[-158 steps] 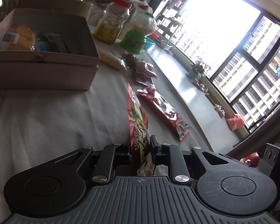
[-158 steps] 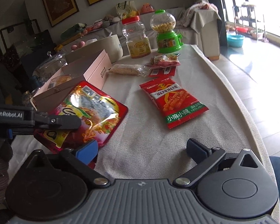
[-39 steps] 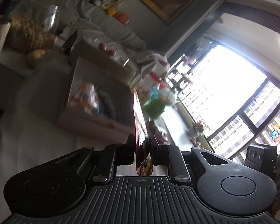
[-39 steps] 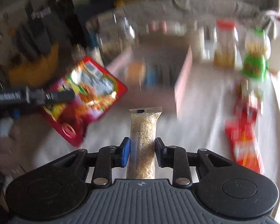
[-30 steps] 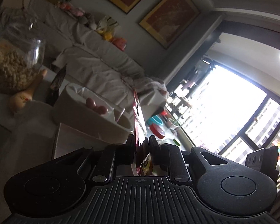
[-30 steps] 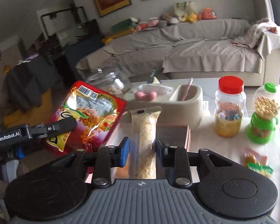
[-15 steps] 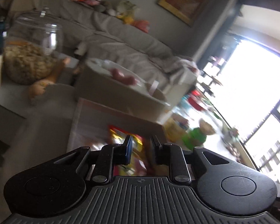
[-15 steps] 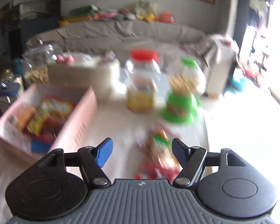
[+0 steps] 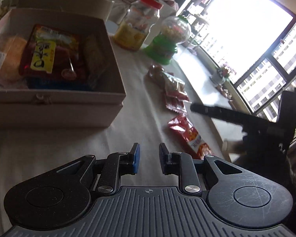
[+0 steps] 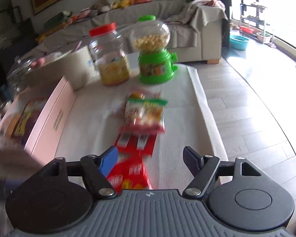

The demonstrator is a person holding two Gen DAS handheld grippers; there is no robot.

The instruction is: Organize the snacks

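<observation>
The pale pink box [image 9: 116,96] holds the big red snack bag [image 9: 49,55], a clear cereal bar packet [image 9: 94,57] and an orange bun packet [image 9: 11,59]. My left gripper [image 9: 149,158] hovers over the white cloth in front of the box, open by a narrow gap with nothing in it. My right gripper [image 10: 151,158] is wide and still opening, and its pads press on nothing. A red chilli snack bag [image 10: 132,171] lies on the cloth under it. Beyond sit small green-topped packets [image 10: 146,112]. One of the right gripper's fingers [image 9: 217,111] reaches over that bag [image 9: 189,136].
A red-lidded jar [image 10: 110,59] and a green candy dispenser [image 10: 154,59] stand at the back of the table. A white tub [image 10: 69,67] and a glass jar [image 10: 17,71] sit behind the box [image 10: 55,116]. The table edge [image 10: 213,118] runs along the right.
The left gripper let go of the big red bag and the right let go of the cereal bar; both now lie in the box. Both grippers came down towards the cloth.
</observation>
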